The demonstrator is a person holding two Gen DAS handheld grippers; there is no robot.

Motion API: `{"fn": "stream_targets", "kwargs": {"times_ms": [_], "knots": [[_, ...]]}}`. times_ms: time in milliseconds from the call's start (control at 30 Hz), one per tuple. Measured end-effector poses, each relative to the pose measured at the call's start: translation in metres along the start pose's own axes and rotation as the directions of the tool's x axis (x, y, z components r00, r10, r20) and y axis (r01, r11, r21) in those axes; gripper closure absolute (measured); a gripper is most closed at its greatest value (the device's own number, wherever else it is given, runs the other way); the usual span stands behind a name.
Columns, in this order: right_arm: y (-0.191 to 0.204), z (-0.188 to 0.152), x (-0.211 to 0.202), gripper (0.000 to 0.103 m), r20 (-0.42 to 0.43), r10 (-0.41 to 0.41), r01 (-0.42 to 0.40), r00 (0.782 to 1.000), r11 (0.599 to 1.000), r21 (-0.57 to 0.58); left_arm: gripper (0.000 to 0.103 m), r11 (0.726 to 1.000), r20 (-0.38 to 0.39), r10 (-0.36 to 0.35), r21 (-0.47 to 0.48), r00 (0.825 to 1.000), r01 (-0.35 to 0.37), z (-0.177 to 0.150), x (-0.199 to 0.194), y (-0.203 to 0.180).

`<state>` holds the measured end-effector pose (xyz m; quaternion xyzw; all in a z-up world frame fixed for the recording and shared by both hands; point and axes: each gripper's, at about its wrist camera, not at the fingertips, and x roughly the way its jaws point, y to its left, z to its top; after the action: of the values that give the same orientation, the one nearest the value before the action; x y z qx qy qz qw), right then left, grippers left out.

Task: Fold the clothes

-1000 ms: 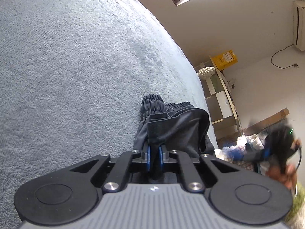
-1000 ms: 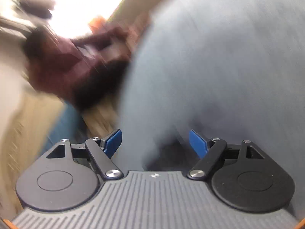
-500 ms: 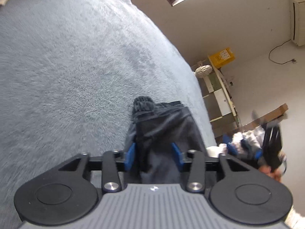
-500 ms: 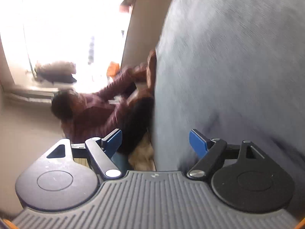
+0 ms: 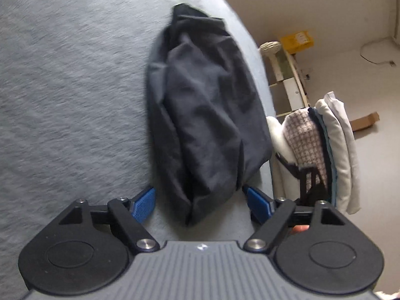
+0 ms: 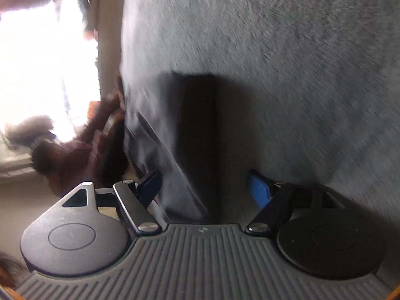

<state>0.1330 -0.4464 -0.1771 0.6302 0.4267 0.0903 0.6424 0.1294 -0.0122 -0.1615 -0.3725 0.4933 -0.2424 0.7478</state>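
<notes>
Left wrist view, garment: a dark grey garment (image 5: 207, 115) lies in a long, loosely folded bundle on a grey fleecy bed cover (image 5: 70, 95), close to the cover's right edge.
Left wrist view, jaws: the left gripper (image 5: 200, 203) has its jaws opening wide; the bundle's near end lies between the blue pads, neither pressing on it.
Left wrist view, progress: judging by the shape, this piece looks folded and released, though creased.
Left wrist view, surroundings: a stack of folded clothes (image 5: 322, 150) stands just past the edge; a yellow box (image 5: 297, 40) on pale shelving behind.
Right wrist view, jaws: the right gripper (image 6: 205, 190) is closing slightly, wide apart, empty.
Right wrist view, surroundings: blurred; dark cloth (image 6: 180, 150) lies ahead at the cover's edge, and a person in maroon (image 6: 75, 147) sits beyond.
Obstacles: nothing blocks either gripper.
</notes>
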Motion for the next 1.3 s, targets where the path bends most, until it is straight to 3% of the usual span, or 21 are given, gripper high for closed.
{"fn": "stream_targets", "kwargs": {"times_ms": [33, 167, 200, 233, 300, 400, 600, 700, 867, 967, 1033, 1167, 1300], "knots": [[0.001, 0.002, 0.003, 0.028, 0.019, 0.013, -0.012, 1.000, 1.000, -0.007, 0.026, 1.000, 0.022, 0.003, 0.005, 1.000, -0.003, -0.001, 0.003, -0.003], [0.006, 0.014, 0.012, 0.037, 0.083, 0.046, -0.045, 0.995, 0.999, -0.012, 0.059, 0.999, 0.047, 0.035, 0.005, 0.998, -0.035, -0.001, 0.012, -0.008], [0.007, 0.018, 0.015, 0.045, 0.092, 0.042, -0.042, 0.995, 0.999, -0.006, 0.077, 0.999, 0.045, 0.040, 0.017, 0.998, -0.041, 0.000, 0.013, -0.008], [0.007, 0.021, 0.020, 0.050, 0.099, 0.036, -0.037, 0.994, 0.999, 0.005, 0.086, 0.999, 0.044, 0.045, 0.029, 0.998, -0.047, 0.000, 0.014, -0.009], [0.006, 0.028, 0.031, 0.080, 0.112, 0.023, -0.026, 0.993, 0.999, 0.027, 0.096, 0.998, 0.041, 0.037, 0.040, 0.998, -0.039, 0.002, 0.012, -0.008], [0.008, 0.019, 0.036, 0.092, 0.106, 0.016, -0.019, 0.994, 1.000, 0.020, 0.096, 0.998, 0.029, 0.008, 0.069, 1.000, -0.010, 0.007, -0.001, -0.005], [0.013, -0.030, 0.020, 0.095, 0.054, 0.003, -0.005, 0.999, 0.999, 0.043, 0.097, 0.989, -0.098, -0.055, 0.129, 0.994, 0.067, 0.019, -0.056, 0.005], [0.002, -0.074, -0.003, 0.095, 0.002, -0.027, 0.027, 1.000, 0.996, 0.080, 0.097, 0.982, -0.217, -0.038, 0.171, 0.975, 0.077, 0.012, -0.083, 0.009], [-0.039, -0.143, -0.038, 0.095, -0.051, -0.093, 0.101, 0.994, 0.978, 0.183, 0.096, 0.958, -0.380, 0.052, 0.279, 0.923, 0.061, -0.020, -0.097, 0.023], [-0.050, -0.145, -0.044, 0.091, -0.073, -0.148, 0.156, 0.986, 0.981, 0.119, 0.097, 0.945, -0.401, 0.111, 0.327, 0.910, 0.029, -0.032, -0.087, 0.041], [-0.049, -0.142, -0.048, 0.090, -0.083, -0.178, 0.182, 0.980, 0.982, 0.046, 0.095, 0.944, -0.405, 0.086, 0.325, 0.910, 0.056, -0.032, -0.084, 0.047], [-0.025, -0.128, -0.064, 0.080, -0.074, -0.225, 0.210, 0.972, 0.963, -0.167, 0.070, 0.922, -0.393, 0.111, 0.383, 0.913, 0.053, -0.037, -0.085, 0.046], [-0.009, -0.126, -0.092, 0.064, -0.001, -0.252, 0.238, 0.968, 0.917, -0.320, 0.055, 0.901, -0.361, 0.106, 0.428, 0.927, 0.064, -0.050, -0.095, 0.038]]}}
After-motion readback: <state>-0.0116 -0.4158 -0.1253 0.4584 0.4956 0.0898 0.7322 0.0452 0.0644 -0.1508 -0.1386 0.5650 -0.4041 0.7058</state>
